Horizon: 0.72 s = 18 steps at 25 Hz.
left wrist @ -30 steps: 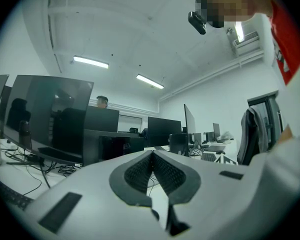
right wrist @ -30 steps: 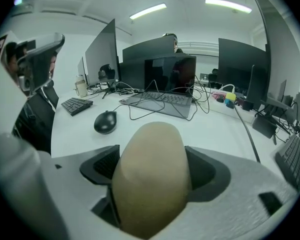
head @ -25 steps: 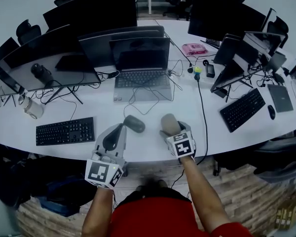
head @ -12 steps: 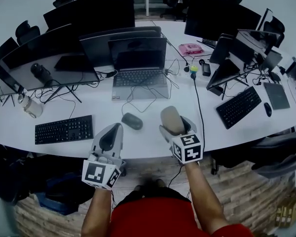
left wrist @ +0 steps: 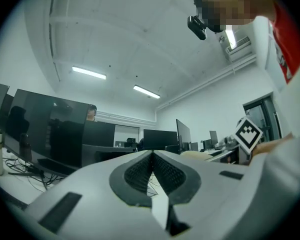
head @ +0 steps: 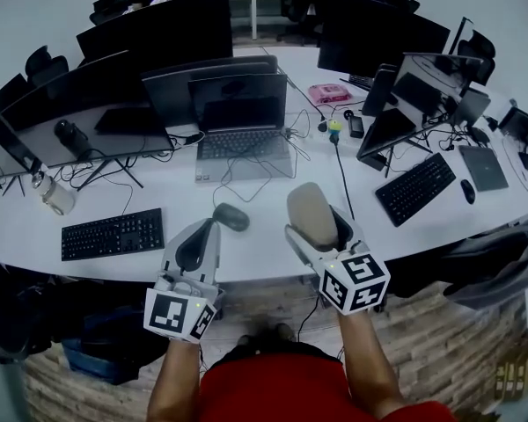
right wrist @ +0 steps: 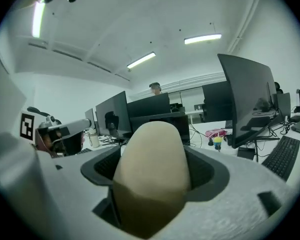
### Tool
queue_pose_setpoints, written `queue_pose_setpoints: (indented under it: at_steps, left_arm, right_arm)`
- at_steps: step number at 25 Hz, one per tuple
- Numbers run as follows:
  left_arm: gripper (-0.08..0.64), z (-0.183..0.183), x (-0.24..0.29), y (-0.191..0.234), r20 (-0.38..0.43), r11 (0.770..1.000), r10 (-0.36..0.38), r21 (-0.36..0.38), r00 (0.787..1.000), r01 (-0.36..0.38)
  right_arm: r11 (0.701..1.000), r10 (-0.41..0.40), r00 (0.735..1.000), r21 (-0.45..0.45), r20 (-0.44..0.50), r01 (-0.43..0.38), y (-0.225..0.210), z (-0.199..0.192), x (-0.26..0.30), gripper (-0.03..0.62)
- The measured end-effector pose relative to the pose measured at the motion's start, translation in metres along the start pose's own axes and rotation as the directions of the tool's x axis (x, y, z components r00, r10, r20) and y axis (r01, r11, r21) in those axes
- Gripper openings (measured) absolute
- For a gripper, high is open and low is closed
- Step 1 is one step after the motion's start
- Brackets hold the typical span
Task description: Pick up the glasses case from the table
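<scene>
The glasses case [head: 311,215] is a beige oval shell, and my right gripper [head: 315,227] is shut on it and holds it well above the white desk [head: 264,249]. In the right gripper view the case [right wrist: 152,171] fills the space between both jaws, pointing roughly level toward the monitors. To the left, my left gripper [head: 196,243] hovers near the desk's front edge, jaws together with nothing in them. The left gripper view shows its ribbed pads [left wrist: 140,171] meeting at the tip.
A dark grey mouse [head: 231,216] lies on the desk between the two grippers. Behind it are a laptop [head: 242,121], several monitors and loose cables. A black keyboard [head: 112,233] sits left, another keyboard [head: 420,186] right. A pink item [head: 326,93] lies far back.
My right gripper has lifted the glasses case up off the desk and toward the camera. The left gripper has risen slightly and stayed shut.
</scene>
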<state>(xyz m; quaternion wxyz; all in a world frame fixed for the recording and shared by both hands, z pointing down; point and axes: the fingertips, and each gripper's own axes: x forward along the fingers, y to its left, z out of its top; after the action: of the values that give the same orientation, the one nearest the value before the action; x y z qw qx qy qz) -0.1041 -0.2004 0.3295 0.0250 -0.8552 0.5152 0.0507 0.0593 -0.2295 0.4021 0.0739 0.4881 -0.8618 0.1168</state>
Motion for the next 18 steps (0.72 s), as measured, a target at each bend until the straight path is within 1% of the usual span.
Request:
queue_pose_setpoints:
  at_steps: [6,11,18]
  left_arm:
    - [0.009,0.012,-0.004,-0.011,0.014,1.0,-0.022,0.005,1.0,0.022]
    - [0.009,0.019,-0.007,-0.013,0.019,0.999,-0.036,0.01,0.999,0.036]
    - [0.009,0.019,-0.008,-0.019,0.018,0.998,-0.06,0.007,0.998,0.06]
  right_arm:
    - [1.0,0.006,0.998,-0.003,0.063,-0.006,0.013,0.021,-0.028,0.391]
    - [1.0,0.003,0.995,0.002,0.099,-0.004,0.02,0.03,-0.042,0.391]
    - [1.0,-0.016,0.994,-0.005,0.11,0.016,0.02,0.033,-0.052,0.39]
